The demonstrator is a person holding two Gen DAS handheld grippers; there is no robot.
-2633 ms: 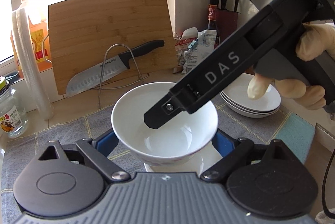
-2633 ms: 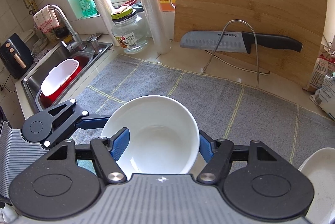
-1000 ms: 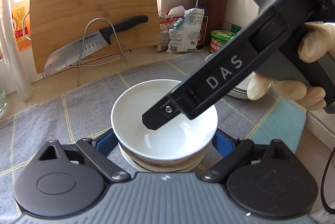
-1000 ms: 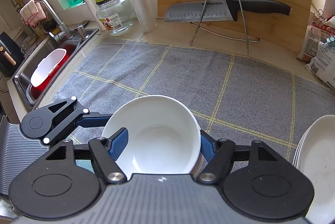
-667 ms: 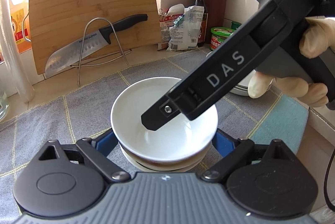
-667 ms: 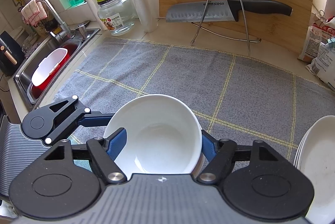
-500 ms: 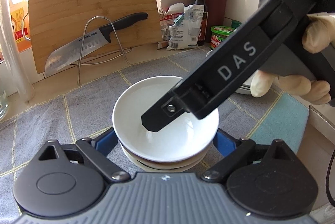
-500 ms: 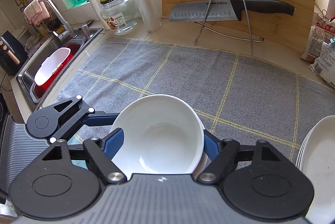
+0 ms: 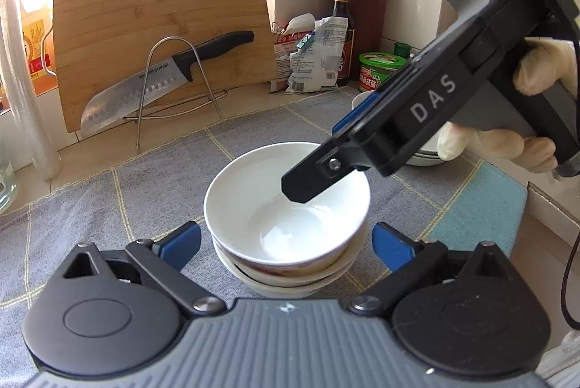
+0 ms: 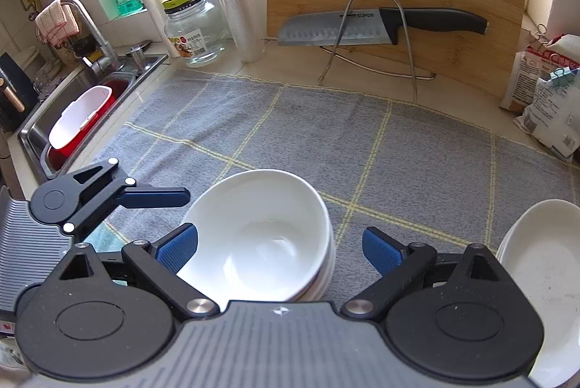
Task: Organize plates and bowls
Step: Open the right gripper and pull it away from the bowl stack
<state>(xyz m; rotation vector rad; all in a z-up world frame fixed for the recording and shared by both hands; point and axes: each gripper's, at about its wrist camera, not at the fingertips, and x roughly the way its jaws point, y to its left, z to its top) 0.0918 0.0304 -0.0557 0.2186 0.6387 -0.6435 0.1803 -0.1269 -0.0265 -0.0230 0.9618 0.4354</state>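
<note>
the top bowl (image 10: pixel 261 236) sits nested in a stack of bowls (image 9: pixel 286 275) on the grey checked mat (image 10: pixel 326 134) that covers the surface, likely so the bowls make one tidy pile. the right claw (image 10: pixel 281 248) is opening, its blue pads (image 10: pixel 380 250) standing clear of the rim on both sides with the bowl between them, so the bowl rests on the stack by its own weight. the left claw (image 9: pixel 286 243) is opening too, its pads flanking the pile without touching (perhaps there to steady it). a stack of plates (image 10: pixel 536 279) lies well apart to the right, keeping plates and bowls sorted by kind. stacking here looks about done.
</note>
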